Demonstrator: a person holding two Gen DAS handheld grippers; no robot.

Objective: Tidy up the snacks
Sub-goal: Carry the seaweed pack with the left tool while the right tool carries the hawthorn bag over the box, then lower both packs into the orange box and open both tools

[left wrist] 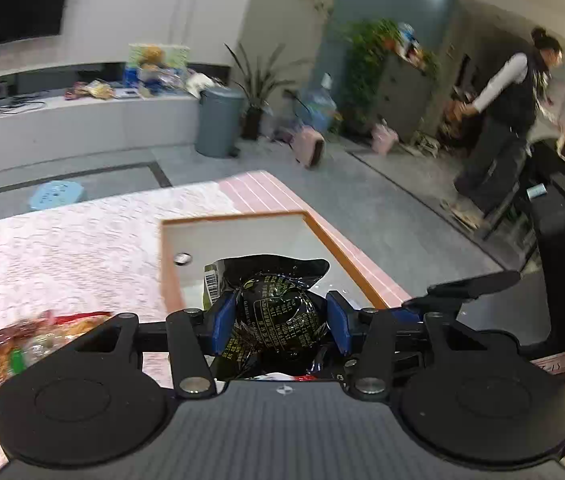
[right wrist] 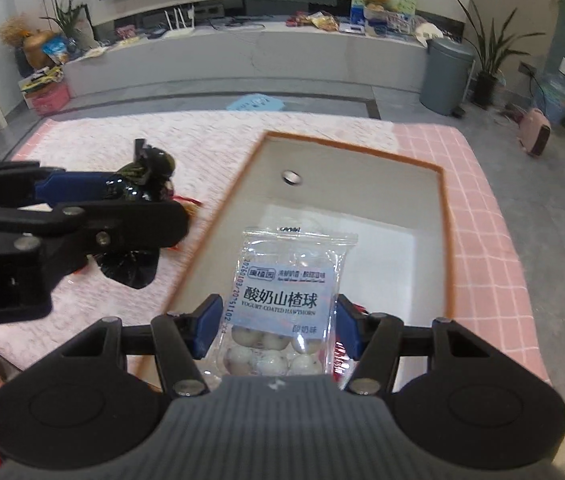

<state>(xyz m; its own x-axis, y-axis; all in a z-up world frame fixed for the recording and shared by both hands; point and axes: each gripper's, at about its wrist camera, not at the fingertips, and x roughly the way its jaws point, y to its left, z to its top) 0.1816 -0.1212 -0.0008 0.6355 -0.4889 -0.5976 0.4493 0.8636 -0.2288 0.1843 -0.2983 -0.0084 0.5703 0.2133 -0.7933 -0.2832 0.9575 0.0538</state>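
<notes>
A living room with a pink-clothed table (right wrist: 482,200); on it sits a wood-rimmed tray (right wrist: 440,216), apparently empty and likely where the snacks go. The left gripper (left wrist: 278,316) clamps a black foil snack (left wrist: 278,312) above it, the right gripper (right wrist: 276,328) pinches a clear hawthorn-ball packet (right wrist: 282,300) by its sides, both probably for dropping in

There are 2 grippers: the left gripper (left wrist: 280,322) and the right gripper (right wrist: 276,330). Held snacks number 2: 1 black foil packet (left wrist: 278,312) and 1 clear packet of white hawthorn balls (right wrist: 282,304). There is 1 orange-rimmed tray (right wrist: 440,216), 1 loose red snack bag (left wrist: 22,344), 1 grey bin (right wrist: 444,76) and 1 person (left wrist: 510,120) in the background.
</notes>
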